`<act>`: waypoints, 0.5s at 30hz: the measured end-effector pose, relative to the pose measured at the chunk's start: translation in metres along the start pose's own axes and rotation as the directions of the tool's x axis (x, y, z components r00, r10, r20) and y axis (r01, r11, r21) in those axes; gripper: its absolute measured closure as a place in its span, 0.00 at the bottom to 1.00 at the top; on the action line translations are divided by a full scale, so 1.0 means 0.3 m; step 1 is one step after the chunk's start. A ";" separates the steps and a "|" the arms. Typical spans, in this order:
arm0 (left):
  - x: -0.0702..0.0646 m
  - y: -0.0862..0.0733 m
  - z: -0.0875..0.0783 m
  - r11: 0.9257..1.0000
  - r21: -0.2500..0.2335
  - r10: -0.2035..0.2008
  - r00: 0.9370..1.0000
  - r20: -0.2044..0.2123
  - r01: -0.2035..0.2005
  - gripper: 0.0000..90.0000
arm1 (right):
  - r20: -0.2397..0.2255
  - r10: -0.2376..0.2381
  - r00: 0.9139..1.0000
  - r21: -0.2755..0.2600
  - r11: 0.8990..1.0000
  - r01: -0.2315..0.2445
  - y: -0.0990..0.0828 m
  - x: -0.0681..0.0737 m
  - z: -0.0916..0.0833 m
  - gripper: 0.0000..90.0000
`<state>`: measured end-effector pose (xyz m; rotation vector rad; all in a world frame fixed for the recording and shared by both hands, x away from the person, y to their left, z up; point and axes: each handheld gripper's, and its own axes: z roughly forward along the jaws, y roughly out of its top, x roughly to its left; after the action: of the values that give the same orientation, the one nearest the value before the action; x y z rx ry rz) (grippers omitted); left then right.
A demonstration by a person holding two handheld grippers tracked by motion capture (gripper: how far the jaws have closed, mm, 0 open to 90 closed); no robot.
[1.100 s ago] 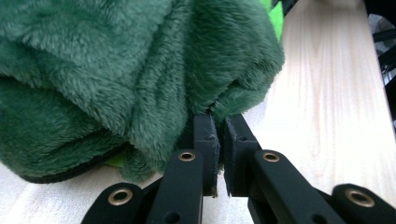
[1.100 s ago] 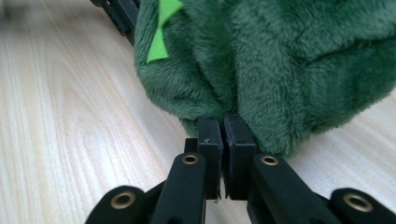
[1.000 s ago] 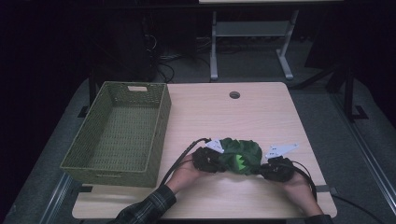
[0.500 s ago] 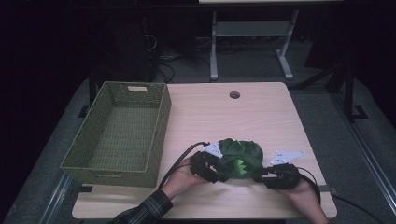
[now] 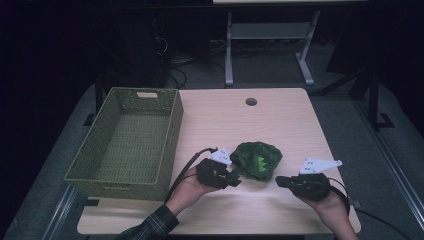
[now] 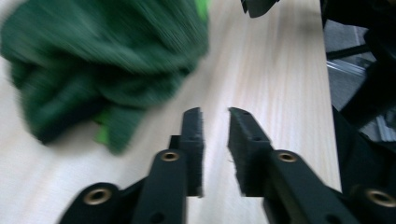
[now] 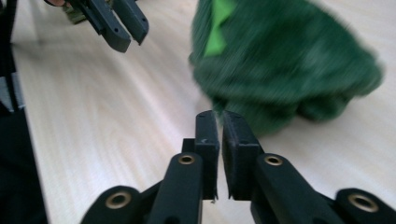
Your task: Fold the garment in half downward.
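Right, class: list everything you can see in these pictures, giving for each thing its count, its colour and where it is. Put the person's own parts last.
Green cloth: one, dark green with bright green patches, bunched on the table between the two grippers.
Woven basket: one, olive green, nothing inside, at the table's left side.
Table: one, light wood, with a round hole near its far edge.
Metal frame: one, grey, on the floor beyond the table.
Left gripper: one, black, left of the cloth, fingers a little apart, nothing between them.
Right gripper: one, black, right of the cloth, fingers almost together, gripping nothing.
Hands: two, left hand with a plaid sleeve, right hand.
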<state>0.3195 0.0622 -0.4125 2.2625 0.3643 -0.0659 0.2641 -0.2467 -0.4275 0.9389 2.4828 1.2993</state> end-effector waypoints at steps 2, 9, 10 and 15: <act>0.015 0.033 -0.011 1.000 -0.024 0.002 1.000 -0.018 -0.003 0.92 | 0.010 0.005 1.000 -0.024 1.000 -0.005 0.030 -0.016 0.000 0.98; 0.090 0.152 -0.009 0.997 -0.072 0.003 0.994 -0.110 -0.011 0.95 | 0.027 0.017 0.999 -0.055 0.998 -0.016 0.133 -0.093 0.049 1.00; 0.103 0.160 0.000 0.997 -0.073 -0.002 0.993 -0.117 -0.006 0.95 | 0.028 0.020 0.999 -0.051 0.999 -0.019 0.141 -0.102 0.063 1.00; 0.143 0.132 0.080 0.999 -0.005 -0.044 0.994 -0.105 0.043 0.96 | 0.027 0.034 0.999 0.022 0.999 -0.034 0.129 -0.127 0.129 1.00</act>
<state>0.3734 0.0300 -0.4063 2.2608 0.4689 0.0308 0.3280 -0.2280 -0.4247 1.0014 2.4763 1.2635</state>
